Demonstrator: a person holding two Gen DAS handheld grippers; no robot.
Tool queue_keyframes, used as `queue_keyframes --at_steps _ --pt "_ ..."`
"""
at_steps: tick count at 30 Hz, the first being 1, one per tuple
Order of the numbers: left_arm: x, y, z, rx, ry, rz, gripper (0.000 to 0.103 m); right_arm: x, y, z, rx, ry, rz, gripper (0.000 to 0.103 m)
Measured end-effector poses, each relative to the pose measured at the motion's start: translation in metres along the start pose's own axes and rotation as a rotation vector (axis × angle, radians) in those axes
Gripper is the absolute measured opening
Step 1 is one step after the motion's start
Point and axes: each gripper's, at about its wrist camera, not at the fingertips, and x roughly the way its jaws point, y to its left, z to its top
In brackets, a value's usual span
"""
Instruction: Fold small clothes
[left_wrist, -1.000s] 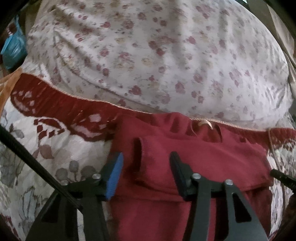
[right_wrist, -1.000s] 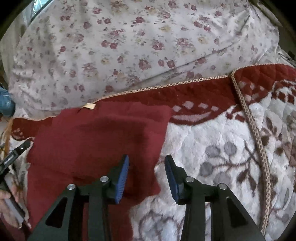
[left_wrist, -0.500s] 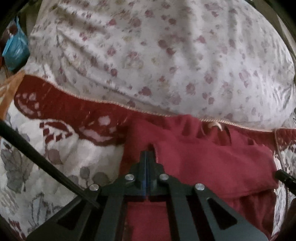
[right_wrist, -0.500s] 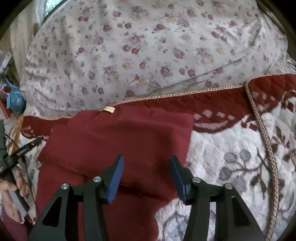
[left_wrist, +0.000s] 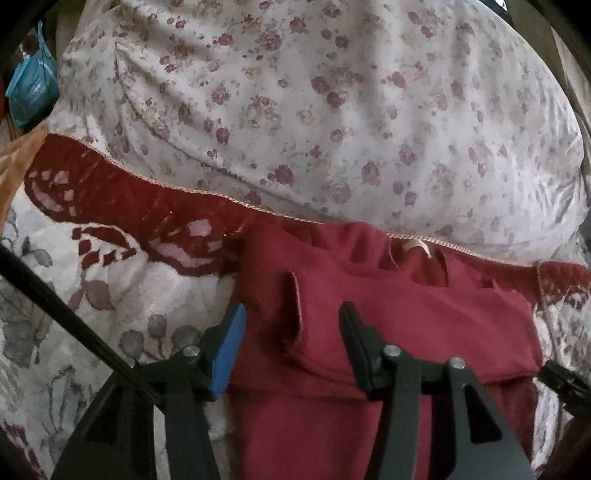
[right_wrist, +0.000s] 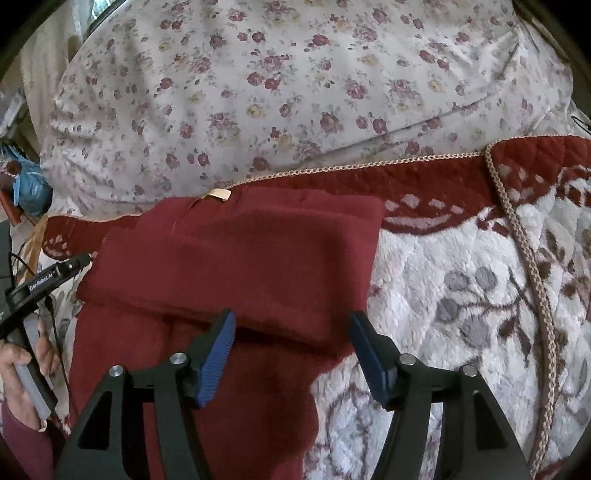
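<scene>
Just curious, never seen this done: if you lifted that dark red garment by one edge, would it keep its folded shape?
Probably not. The dark red garment looks soft and limp, its folded layer sagging over the quilt. It likely drapes and unfolds, and being fuzzy, shouldn't slip much.

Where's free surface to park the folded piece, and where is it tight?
Free: pale quilt right of the red garment, up to the braided cord; also quilt left of it in the left wrist view. Tight: the far edge, where the floral pillow meets the garment's tag.
</scene>
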Motion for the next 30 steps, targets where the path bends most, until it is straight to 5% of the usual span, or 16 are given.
queue_keyframes --at_steps 19,24,27,28,29,30 --pt "0.003 -0.005 -0.015 0.072 0.009 0.075 0.054 0.005 0.004 -0.002 -0.059 0.029 -0.004 0.067" --pt "0.01 -0.006 -0.018 0.074 0.026 0.084 0.057 0.001 -0.025 0.026 0.07 -0.065 -0.032 0.082" --pt "0.014 -0.007 -0.018 0.081 0.029 0.089 0.06 0.035 -0.046 0.045 0.178 -0.018 -0.009 0.082" --pt "0.016 -0.008 -0.019 0.087 0.032 0.094 0.06 0.046 -0.047 0.049 0.175 0.007 -0.006 0.078" --pt "0.017 -0.008 -0.019 0.094 0.034 0.098 0.061 0.058 -0.049 0.051 0.162 0.03 -0.008 0.048" --pt "0.018 -0.009 -0.019 0.099 0.035 0.098 0.061 0.069 -0.048 0.054 0.13 0.052 -0.029 0.029"
